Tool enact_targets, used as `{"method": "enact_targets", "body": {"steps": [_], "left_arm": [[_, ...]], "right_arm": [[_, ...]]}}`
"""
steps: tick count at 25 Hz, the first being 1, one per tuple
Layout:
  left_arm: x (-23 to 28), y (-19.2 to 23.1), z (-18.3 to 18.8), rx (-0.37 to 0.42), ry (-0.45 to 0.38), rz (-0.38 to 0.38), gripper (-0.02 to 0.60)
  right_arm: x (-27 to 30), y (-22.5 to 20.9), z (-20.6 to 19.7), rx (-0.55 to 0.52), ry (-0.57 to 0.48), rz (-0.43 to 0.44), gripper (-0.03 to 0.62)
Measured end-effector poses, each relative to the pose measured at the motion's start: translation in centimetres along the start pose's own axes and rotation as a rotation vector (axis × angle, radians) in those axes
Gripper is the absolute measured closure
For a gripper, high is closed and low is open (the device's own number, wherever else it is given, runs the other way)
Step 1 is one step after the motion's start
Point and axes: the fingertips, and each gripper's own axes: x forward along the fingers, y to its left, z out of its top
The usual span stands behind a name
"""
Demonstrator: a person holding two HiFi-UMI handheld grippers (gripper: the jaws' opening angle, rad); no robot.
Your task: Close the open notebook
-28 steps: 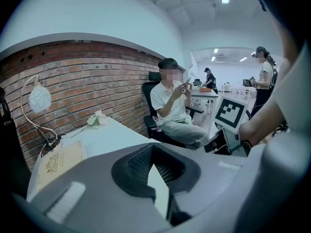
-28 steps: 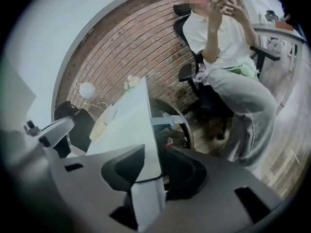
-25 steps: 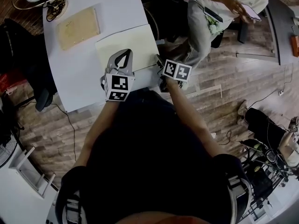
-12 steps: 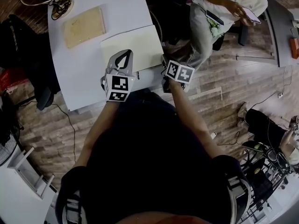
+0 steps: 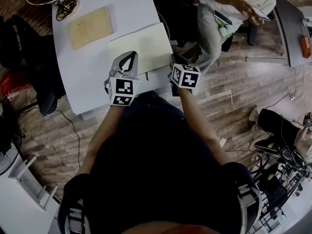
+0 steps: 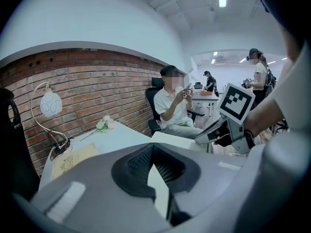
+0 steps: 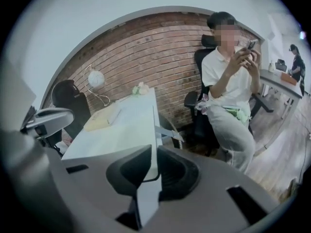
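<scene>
White rectangular table (image 5: pixel 92 82), long side running near to far. At the far left corner stands a desk lamp with a white globe shade and curved brass stem (image 6: pixel 50 104). A sprig of white flowers (image 6: pixel 103 124) lies at the far end, and a tan rectangular mat with a printed ornament (image 5: pixel 90 27) lies flat just nearer than the lamp. Open cream-paged notebook (image 5: pixel 141 45) lies near right, reaching the table's right edge, apart from the mat.

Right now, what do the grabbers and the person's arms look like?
Both the left gripper and the right gripper are grey, with dark ribbed pads and a white cube of black square markers. The person wears a dark top; forearms bare. The right jaws have just been closing, a page of the notebook between them.
</scene>
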Motion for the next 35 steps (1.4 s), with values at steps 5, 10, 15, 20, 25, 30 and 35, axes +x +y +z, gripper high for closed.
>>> {"method": "enact_targets", "body": {"steps": [5,10,15,20,25,30,35], "left_arm": [[-1.0,0.2,-0.5,-0.011,0.004,0.001,0.575],[-2.1,0.5,-0.4,-0.008,-0.018,0.008,0.575],[-3.2,0.9,-0.9,-0.016,-0.021,0.017,0.575],[-4.5,1.2,-1.2,-0.022,-0.033,0.025,0.575],[-5.8,1.8,-1.2,-0.019,-0.054,0.044,0.575],[-7.1,2.4,-2.2,-0.036,-0.046,0.058,0.575],[-8.3,3.0,-2.8,-0.054,-0.048,0.075,0.575]], "right_arm": [[-1.1,1.2,1.1,-0.060,-0.031,-0.019,0.551],[-2.2,2.4,1.9,-0.119,-0.059,-0.038,0.556],[-3.3,4.3,2.7,-0.185,-0.091,-0.050,0.560],[-4.3,6.2,3.4,-0.230,-0.125,-0.047,0.565],[-4.9,8.4,3.9,-0.278,-0.152,-0.034,0.568],[-5.4,10.8,3.9,-0.321,-0.174,-0.015,0.571],[-5.5,12.1,3.9,-0.346,-0.181,-0.010,0.572]]}}
